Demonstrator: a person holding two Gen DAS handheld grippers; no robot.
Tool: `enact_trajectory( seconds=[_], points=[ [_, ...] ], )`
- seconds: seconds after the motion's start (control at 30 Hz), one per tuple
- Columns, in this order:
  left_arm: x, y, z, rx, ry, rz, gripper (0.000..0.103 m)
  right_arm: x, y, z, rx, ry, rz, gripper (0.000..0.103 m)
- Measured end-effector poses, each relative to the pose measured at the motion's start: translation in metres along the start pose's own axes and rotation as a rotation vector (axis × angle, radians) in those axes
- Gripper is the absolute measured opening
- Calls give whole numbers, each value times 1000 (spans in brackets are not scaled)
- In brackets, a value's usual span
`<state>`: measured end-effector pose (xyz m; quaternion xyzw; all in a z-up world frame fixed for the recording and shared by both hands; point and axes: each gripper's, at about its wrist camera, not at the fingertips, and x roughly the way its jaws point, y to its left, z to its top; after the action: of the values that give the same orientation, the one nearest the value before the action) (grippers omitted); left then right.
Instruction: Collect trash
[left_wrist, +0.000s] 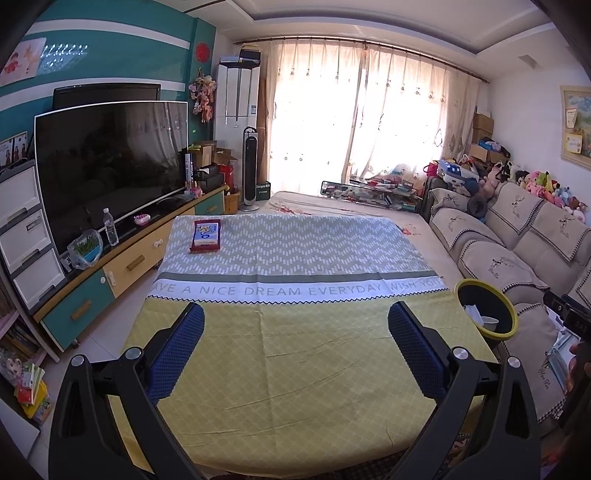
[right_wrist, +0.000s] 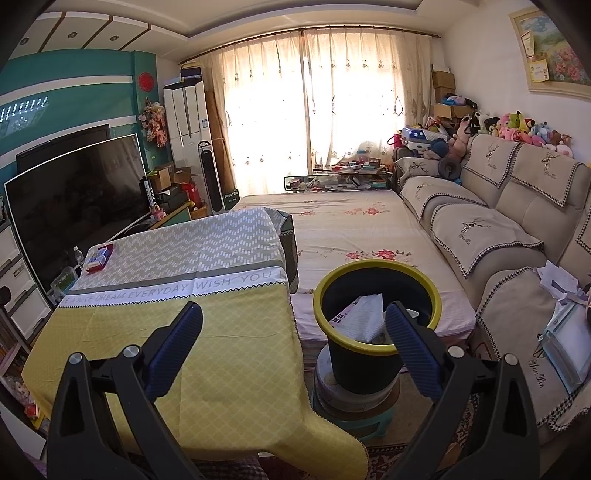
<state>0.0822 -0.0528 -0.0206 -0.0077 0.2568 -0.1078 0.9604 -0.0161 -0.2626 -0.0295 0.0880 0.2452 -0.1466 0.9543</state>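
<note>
A black trash bin with a yellow rim (right_wrist: 378, 275) stands to the right of the cloth-covered table (right_wrist: 221, 350), raised on a stack of round tins. Inside it lie a white tissue (right_wrist: 364, 317) and a printed packet; the left wrist view shows the same bin (left_wrist: 484, 291) with a paper cup (left_wrist: 490, 323) in it. My right gripper (right_wrist: 293, 314) is open and empty, its right finger in front of the bin's near rim. My left gripper (left_wrist: 295, 314) hangs open and empty over the yellow part of the tablecloth (left_wrist: 295, 369). A tissue pack on a red tray (left_wrist: 206, 235) sits at the table's far left corner.
A TV cabinet with a large screen (left_wrist: 110, 162), a water bottle (left_wrist: 110, 221) and a plastic bag runs along the left. A beige sofa (right_wrist: 517, 229) with papers on it lines the right. A floral-sheeted bed (right_wrist: 351, 225) lies beyond the table.
</note>
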Motion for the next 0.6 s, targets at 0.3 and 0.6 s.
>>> enact_trajectory(
  seconds=[0.3,0.6],
  points=[
    [1,-2,0,2,6,3,98,1,-1,0,-1,4,1,94],
    [6,-3,-1,4,17,-4,98,5,-1,-1,2,13,0,95]
  ],
)
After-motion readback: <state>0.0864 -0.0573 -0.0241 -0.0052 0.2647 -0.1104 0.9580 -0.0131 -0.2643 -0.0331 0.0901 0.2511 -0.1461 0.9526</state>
